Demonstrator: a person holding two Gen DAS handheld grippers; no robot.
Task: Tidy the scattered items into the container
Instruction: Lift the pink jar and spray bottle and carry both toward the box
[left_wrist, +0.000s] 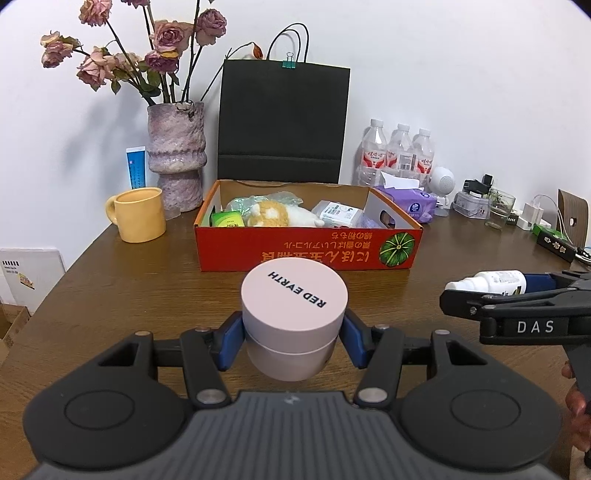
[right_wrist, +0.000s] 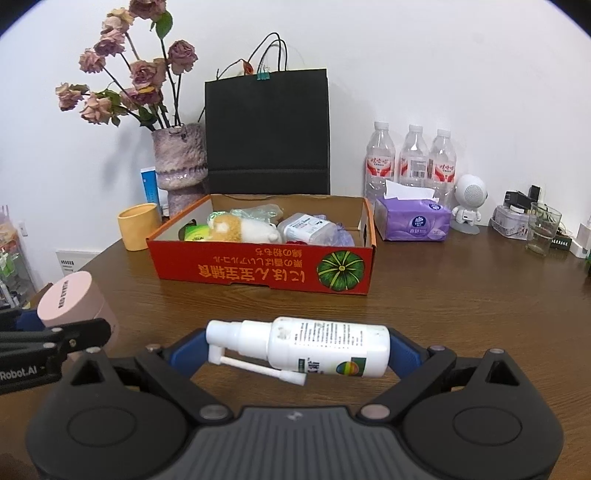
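Left fingers (left_wrist: 231, 341) clamp pink jar (left_wrist: 293, 317); right fingers (right_wrist: 404, 356) apparently pinch spray bottle (right_wrist: 325, 345).

A brown wooden table (right_wrist: 443, 302) fills the lower frame. On it at centre sits a red cardboard box (right_wrist: 266, 271); upper left a yellow mug (right_wrist: 138, 226) and vase (right_wrist: 179, 166) (dried roses); right, purple tissues (right_wrist: 412, 220) and water bottles (right_wrist: 410, 158).
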